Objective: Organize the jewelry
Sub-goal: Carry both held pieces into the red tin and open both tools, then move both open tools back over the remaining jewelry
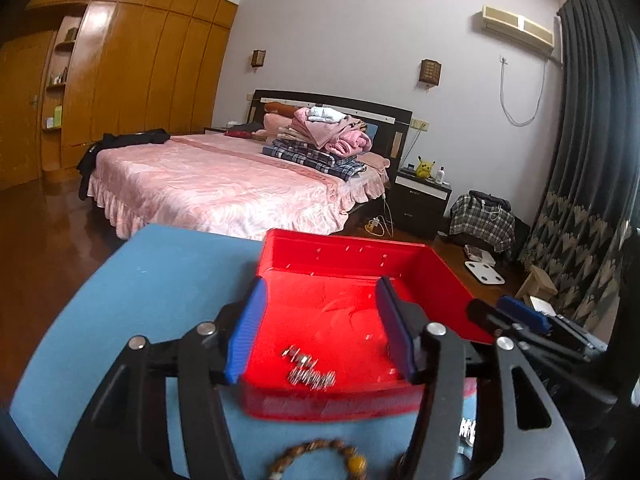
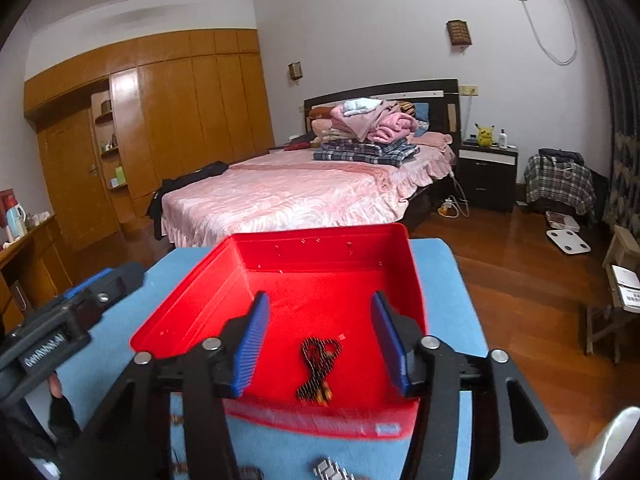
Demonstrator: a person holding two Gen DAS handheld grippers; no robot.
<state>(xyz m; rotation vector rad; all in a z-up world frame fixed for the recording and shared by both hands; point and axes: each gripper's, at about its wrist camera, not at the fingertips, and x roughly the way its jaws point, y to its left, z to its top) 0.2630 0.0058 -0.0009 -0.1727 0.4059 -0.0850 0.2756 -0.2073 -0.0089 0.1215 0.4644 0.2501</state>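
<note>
Bracelet on surface: light, limp, slippery beads; best pinched across strand. Both tongs wide, empty.

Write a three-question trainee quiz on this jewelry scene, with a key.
1. True or false: both claws, left and right, are open and hold nothing.
2. Which piece lies outside the red tray, on the blue table? A) the silver chain B) the brown bead bracelet C) the dark mesh piece
3. Fill in: the tray's colour is ____.

Key: 1 true; 2 B; 3 red.
</note>
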